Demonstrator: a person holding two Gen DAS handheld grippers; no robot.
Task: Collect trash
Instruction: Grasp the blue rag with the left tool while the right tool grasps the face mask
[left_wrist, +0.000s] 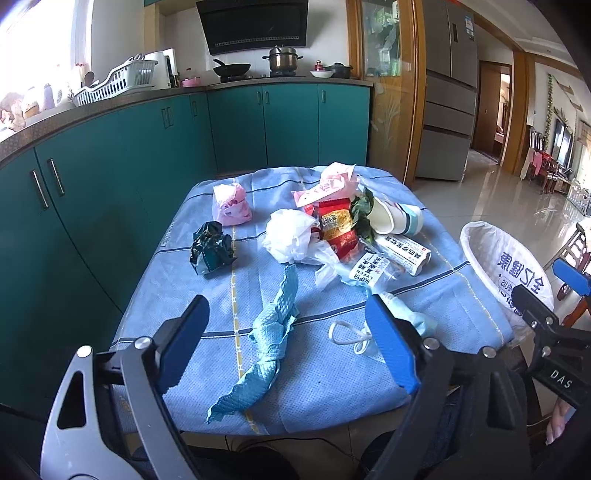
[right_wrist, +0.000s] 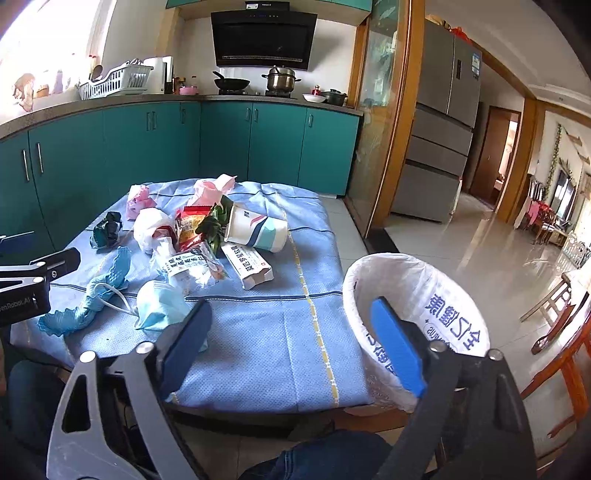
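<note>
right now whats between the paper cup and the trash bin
Only bare blue tablecloth with its yellow dashed stripe lies between the tipped paper cup and the lined trash bin; the right wrist view shows it best.

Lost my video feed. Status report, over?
Left hand-held gripper and right hand-held gripper open, empty. Crumpled trash on blue checked tablecloth untouched. White-lined bin at table's right, nothing blocking.

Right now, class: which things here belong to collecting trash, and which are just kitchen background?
Part of the job:
- blue face mask
- paper cup
- crumpled white bag
- blue paper towel
- lined trash bin

Just around:
- wok
- steel pot
- dish rack
- fridge
</note>
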